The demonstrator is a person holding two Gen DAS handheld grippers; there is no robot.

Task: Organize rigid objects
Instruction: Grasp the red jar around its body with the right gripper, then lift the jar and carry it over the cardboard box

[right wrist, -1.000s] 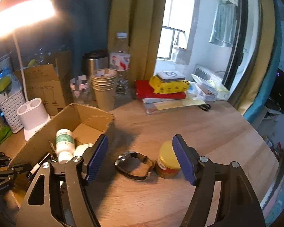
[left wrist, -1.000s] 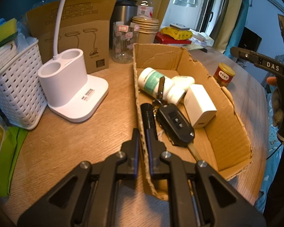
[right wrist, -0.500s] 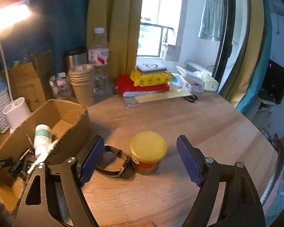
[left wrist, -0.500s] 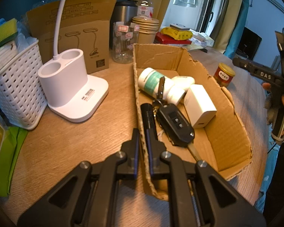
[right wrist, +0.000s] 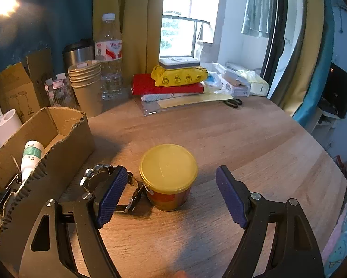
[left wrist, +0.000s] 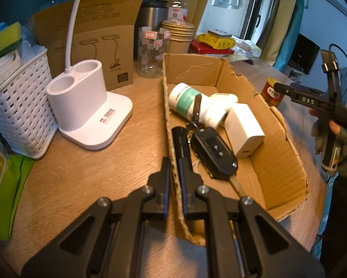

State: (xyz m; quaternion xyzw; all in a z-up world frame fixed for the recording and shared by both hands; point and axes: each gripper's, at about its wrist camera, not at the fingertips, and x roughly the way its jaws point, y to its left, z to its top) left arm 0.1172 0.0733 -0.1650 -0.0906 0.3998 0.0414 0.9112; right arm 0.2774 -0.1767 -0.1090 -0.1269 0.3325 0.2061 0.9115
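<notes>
Cardboard box [left wrist: 173, 185] wall pinched by left tongs [left wrist: 174, 186], right tongs [right wrist: 171, 199] wide

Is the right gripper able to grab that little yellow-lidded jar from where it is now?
Probably yes. The right gripper has its jaws open wider than the yellow-lidded jar, which sits between them. The wristwatch lies close beside the jar, under the left jaw, and might get nudged.

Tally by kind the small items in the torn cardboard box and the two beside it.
Green-labelled white plastic bottle: 1
Plain white plastic bottle: 1
Black cylindrical flashlight: 1
Black car key fob: 1
White cube charger: 1
Yellow-lidded round jar, beside the torn brown cardboard box: 1
Metal wristwatch, beside it: 1
Total: 7
</notes>
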